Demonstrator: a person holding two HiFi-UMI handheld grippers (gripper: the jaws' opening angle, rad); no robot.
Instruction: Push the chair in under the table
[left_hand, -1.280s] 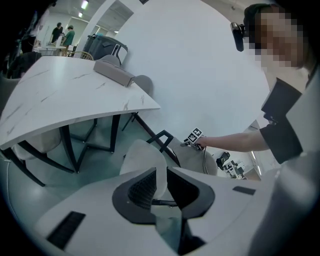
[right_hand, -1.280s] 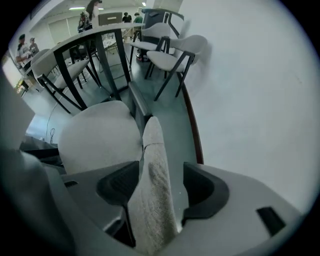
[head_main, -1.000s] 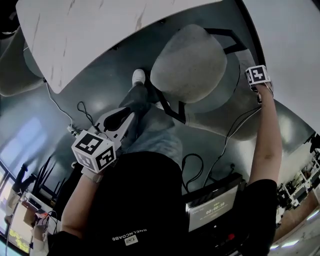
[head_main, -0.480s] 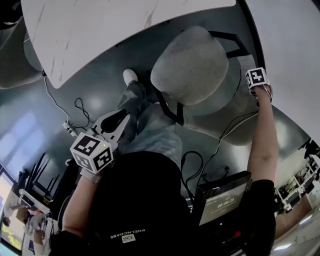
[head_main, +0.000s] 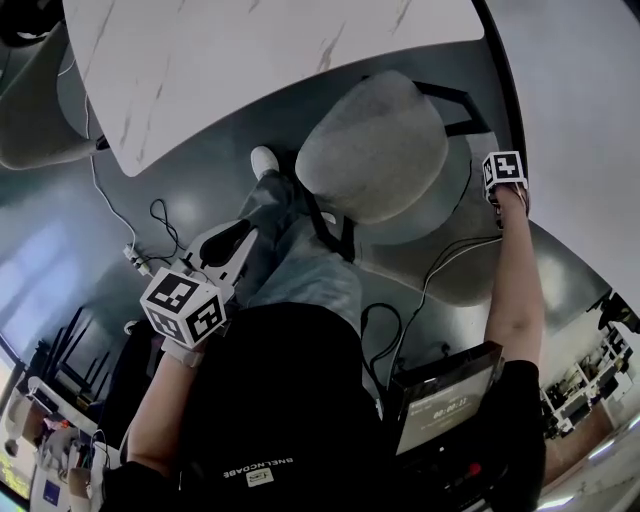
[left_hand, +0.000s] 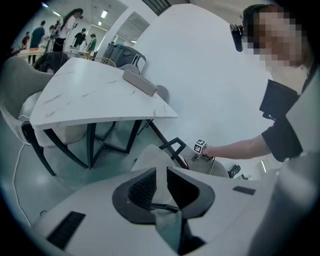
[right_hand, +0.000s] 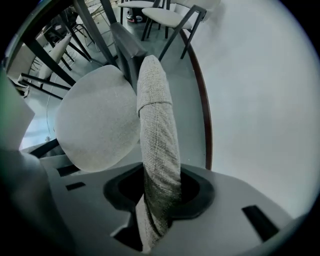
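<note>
The grey upholstered chair (head_main: 375, 150) stands just off the white marble table (head_main: 250, 60), its seat partly under the table's edge. My right gripper (head_main: 500, 192) reaches down onto the top of the chair's backrest (head_main: 462, 200). In the right gripper view its jaws are closing, and the backrest's fabric edge (right_hand: 156, 125) fills the gap of the right gripper (right_hand: 160, 192). My left gripper (head_main: 250, 245) hangs over the person's leg, away from the chair. In its own view the left gripper (left_hand: 161, 172) shows its jaws slightly apart with nothing between them.
A curved white wall (head_main: 580, 100) runs close behind the chair. Cables (head_main: 160, 215) lie on the floor at left, and another grey chair (head_main: 30, 120) stands at the table's far side. The person's leg and white shoe (head_main: 265, 158) stand beside the chair. Black table legs (left_hand: 92, 145) stand under the tabletop.
My right gripper has shifted slightly down and left in the head view, still at the backrest's top. The left gripper has drifted a little, still holding nothing.
</note>
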